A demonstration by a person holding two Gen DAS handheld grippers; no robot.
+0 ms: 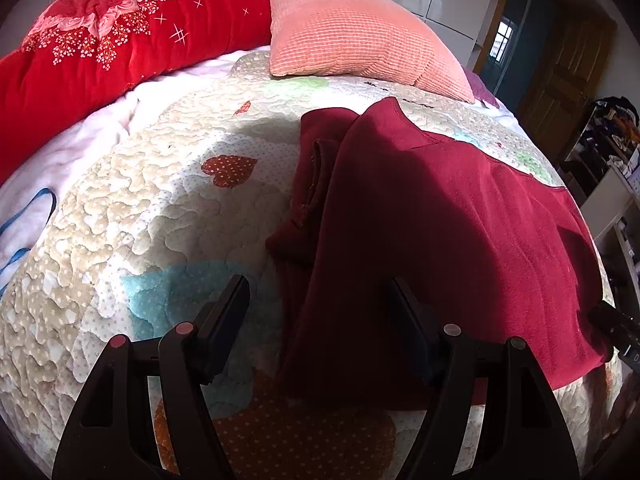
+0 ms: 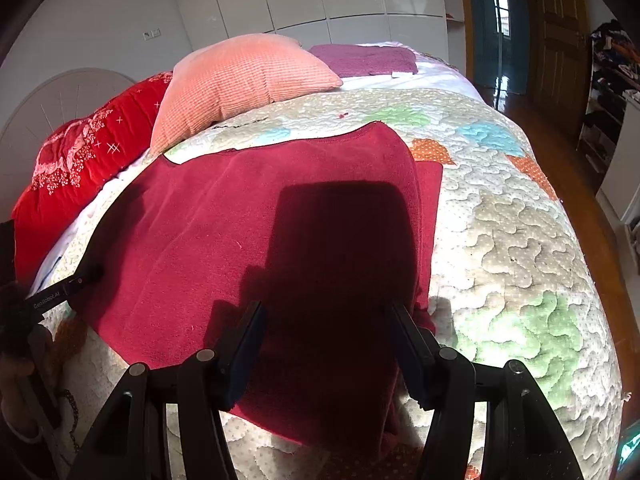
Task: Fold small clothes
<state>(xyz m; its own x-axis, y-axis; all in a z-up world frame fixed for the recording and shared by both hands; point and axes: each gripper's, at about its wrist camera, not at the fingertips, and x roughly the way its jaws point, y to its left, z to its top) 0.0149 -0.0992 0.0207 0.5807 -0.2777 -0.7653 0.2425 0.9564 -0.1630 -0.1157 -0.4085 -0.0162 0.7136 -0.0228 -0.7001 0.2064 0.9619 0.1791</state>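
A dark red knit garment [image 1: 440, 216] lies spread on the quilted bed cover [image 1: 140, 208], with a folded sleeve along its left side. It also shows in the right wrist view [image 2: 248, 216]. My left gripper [image 1: 316, 292] is open and empty, hovering over the garment's near left edge. My right gripper [image 2: 326, 316] is open and empty, hovering over the garment's near right part. The right gripper's body shows at the right edge of the left wrist view [image 1: 616, 328]. The left gripper's body shows at the left edge of the right wrist view [image 2: 60, 292].
A pink pillow [image 1: 360, 36] and a red floral quilt [image 1: 100, 48] lie at the head of the bed. A purple towel [image 2: 364, 60] lies beyond the pillow. Shelves with clutter [image 1: 608, 148] and a wooden door [image 2: 560, 40] stand to the right. The bed's right edge drops to a wooden floor [image 2: 592, 216].
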